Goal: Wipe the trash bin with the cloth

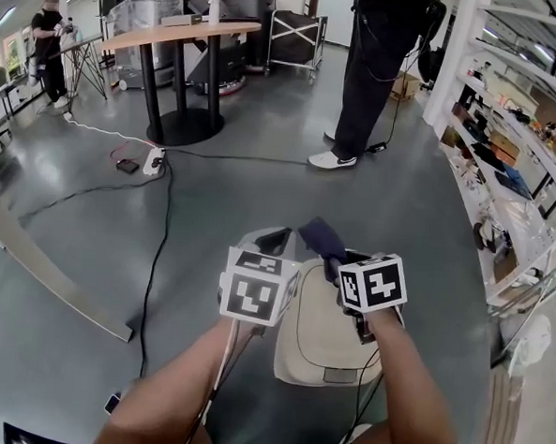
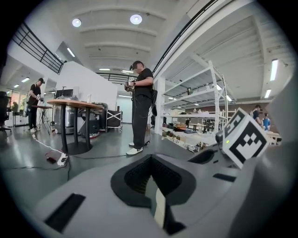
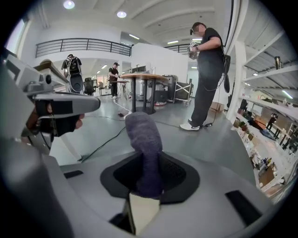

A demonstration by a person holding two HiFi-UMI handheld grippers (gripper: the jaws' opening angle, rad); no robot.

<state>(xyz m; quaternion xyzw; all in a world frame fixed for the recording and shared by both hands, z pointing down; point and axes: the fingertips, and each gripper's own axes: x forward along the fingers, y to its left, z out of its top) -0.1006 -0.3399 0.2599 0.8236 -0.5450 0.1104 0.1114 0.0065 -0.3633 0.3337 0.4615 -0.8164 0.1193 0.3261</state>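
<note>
— Across the head view, what takes up most room?
— Grey floor (image 1: 262, 183), edge to edge. Shelves (image 1: 511, 170) run down the 3 o'clock side. A round table (image 1: 182, 30) stands at 11 o'clock. A person (image 1: 376, 72) in dark trousers stands at 1 o'clock, cut off above the waist.
— And the bin?
— The bin (image 1: 322, 346) sits at 6 o'clock, pale lid up, directly below both forearms.
— How's the left gripper?
— The left gripper (image 1: 272, 239) is over the bin's 11 o'clock corner. In its own view the pads meet and nothing is between them. I can't tell whether it touches the bin.
— The right one?
— The right gripper (image 1: 335, 267) is just beside it, towards 3 o'clock, over the bin's far edge. Its jaws are clamped on the cloth (image 1: 321, 236).
— What does the cloth look like?
— Dark blue and bunched. It sticks out past the jaw tips towards 12 o'clock. In the right gripper view it stands up from between the pads. No view shows whether it touches the lid.
— Anything smaller?
— A white power strip (image 1: 153, 162) lies on the floor at 10 o'clock. A black cable (image 1: 156, 256) runs from it towards 7 o'clock
</note>
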